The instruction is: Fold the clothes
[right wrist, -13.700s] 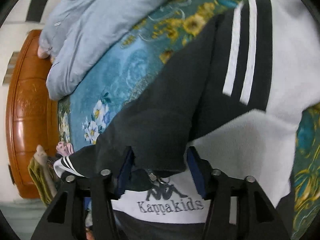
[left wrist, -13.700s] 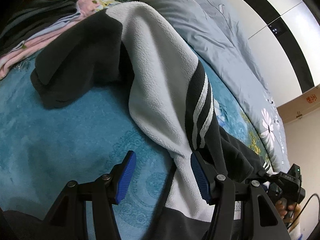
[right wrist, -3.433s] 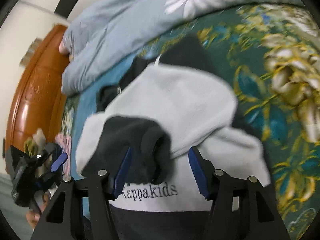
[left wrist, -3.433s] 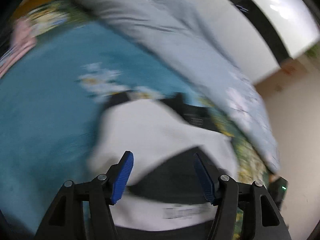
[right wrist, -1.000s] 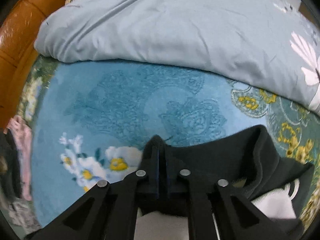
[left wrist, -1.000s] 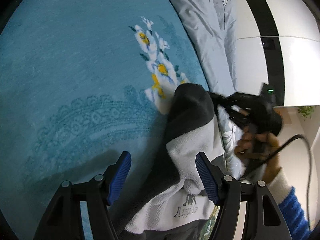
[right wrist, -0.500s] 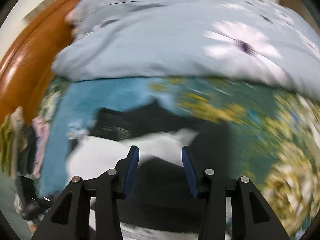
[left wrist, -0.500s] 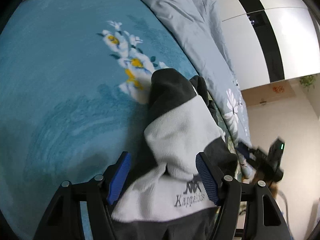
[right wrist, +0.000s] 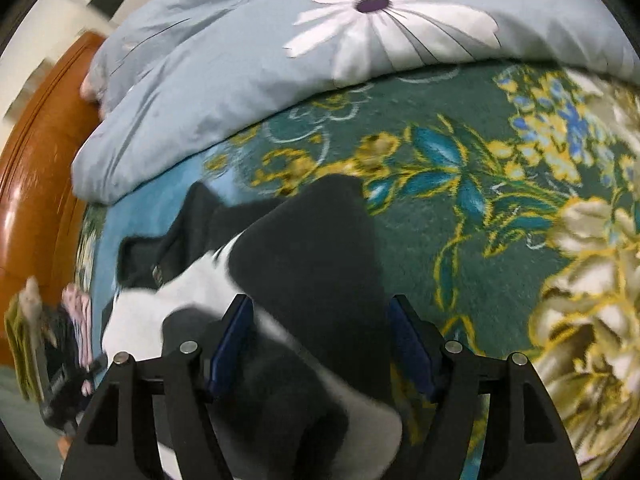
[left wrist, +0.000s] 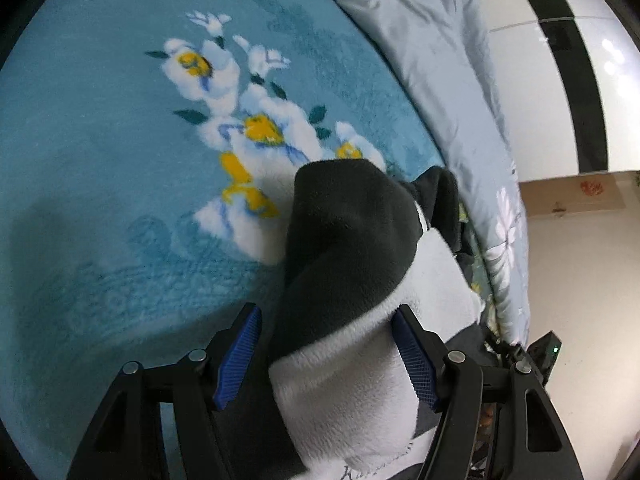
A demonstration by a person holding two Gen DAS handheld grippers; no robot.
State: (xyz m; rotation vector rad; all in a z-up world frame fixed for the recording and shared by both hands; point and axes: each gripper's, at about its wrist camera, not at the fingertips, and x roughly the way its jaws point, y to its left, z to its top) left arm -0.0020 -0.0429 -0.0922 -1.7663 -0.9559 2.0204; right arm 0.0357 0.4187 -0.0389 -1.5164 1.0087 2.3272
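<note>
A black and white fleece jacket (left wrist: pixel 352 280) lies folded into a bundle on the blue floral blanket (left wrist: pixel 100 160). My left gripper (left wrist: pixel 328 356) is open, its blue pads on either side of the bundle's near end. In the right wrist view the same jacket (right wrist: pixel 312 264) lies between the pads of my right gripper (right wrist: pixel 320 344), which is open too. The other gripper shows at the far left of the right wrist view (right wrist: pixel 68 384) and at the lower right of the left wrist view (left wrist: pixel 544 356).
A grey-blue quilt with daisy prints (right wrist: pixel 320 40) lies bunched along the far side of the bed, also in the left wrist view (left wrist: pixel 448 80). A wooden headboard (right wrist: pixel 36 160) stands at left. A pile of other clothes (right wrist: pixel 44 320) sits near it.
Both grippers have come in closer over the folded jacket. The right gripper, shut on the black fabric a second ago, has let go and is open wide.
</note>
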